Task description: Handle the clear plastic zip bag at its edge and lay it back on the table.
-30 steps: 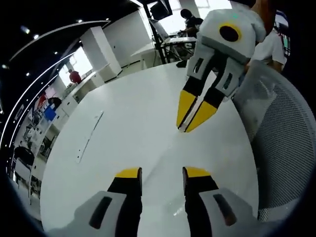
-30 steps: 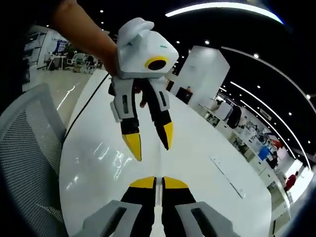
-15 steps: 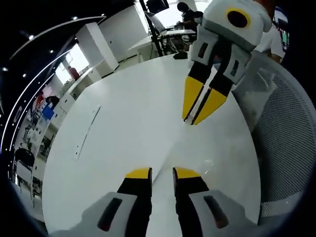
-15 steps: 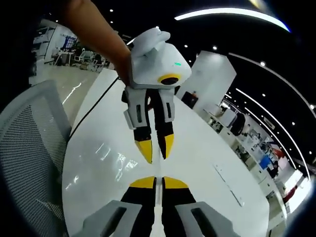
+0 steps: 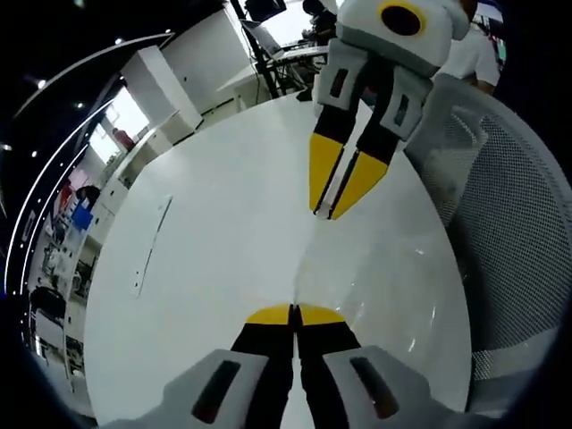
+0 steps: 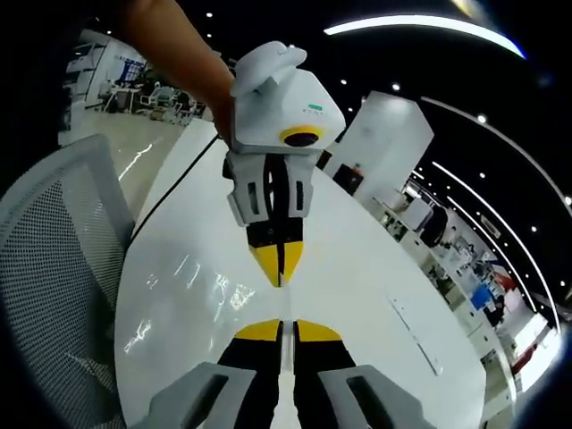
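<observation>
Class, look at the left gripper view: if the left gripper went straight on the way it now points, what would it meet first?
Most likely the right gripper, whose yellow tips hang directly ahead of the left gripper above the white table. Depth is hard to judge; it might slide beneath and meet the tabletop instead.

In the left gripper view, the left gripper (image 5: 295,315) rises from the bottom edge with its two yellow-tipped black jaws pressed together, tips touching. Opposite it, the right gripper (image 5: 332,210) reaches in from the top, pointing down toward the left one; its long yellow jaw tips meet at their ends in a narrow V.

In the right gripper view, the right gripper (image 6: 283,330) stands at the bottom with its jaws nearly together, a thin slit between them. The left gripper (image 6: 279,273) faces it from above, jaws closed to one yellow point, held by a person's bare forearm (image 6: 174,49) entering from the upper left.
</observation>
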